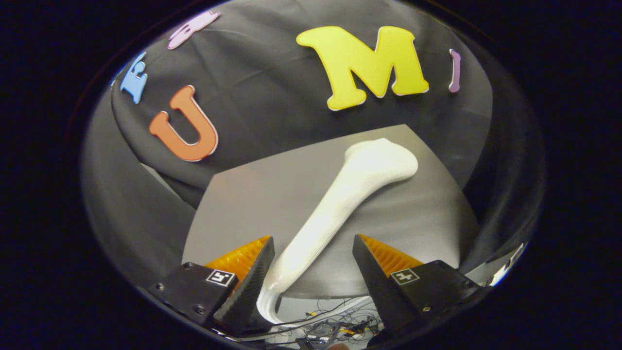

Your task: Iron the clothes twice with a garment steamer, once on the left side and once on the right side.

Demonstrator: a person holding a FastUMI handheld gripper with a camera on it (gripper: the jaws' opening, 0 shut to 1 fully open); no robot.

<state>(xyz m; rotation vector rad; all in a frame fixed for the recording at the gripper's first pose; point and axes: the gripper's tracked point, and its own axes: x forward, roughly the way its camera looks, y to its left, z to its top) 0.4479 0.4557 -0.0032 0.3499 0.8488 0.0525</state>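
Gripper view: open tongs [313,253] flank one white steamer [340,204] over one grey garment [243,204].

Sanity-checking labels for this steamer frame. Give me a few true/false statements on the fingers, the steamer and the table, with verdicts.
1. The white steamer lies on the grey table. True.
2. The gripper is shut on the steamer's handle. False: the fingers stand apart; the handle end sits between them, close to the left finger, with a clear gap to the right one.
3. The steamer's wide head points away from the fingers, toward the black cloth wall. True.
4. A shirt lies spread under the steamer. False: bare tabletop lies around it.
5. Tangled cables show below the table edge. True.
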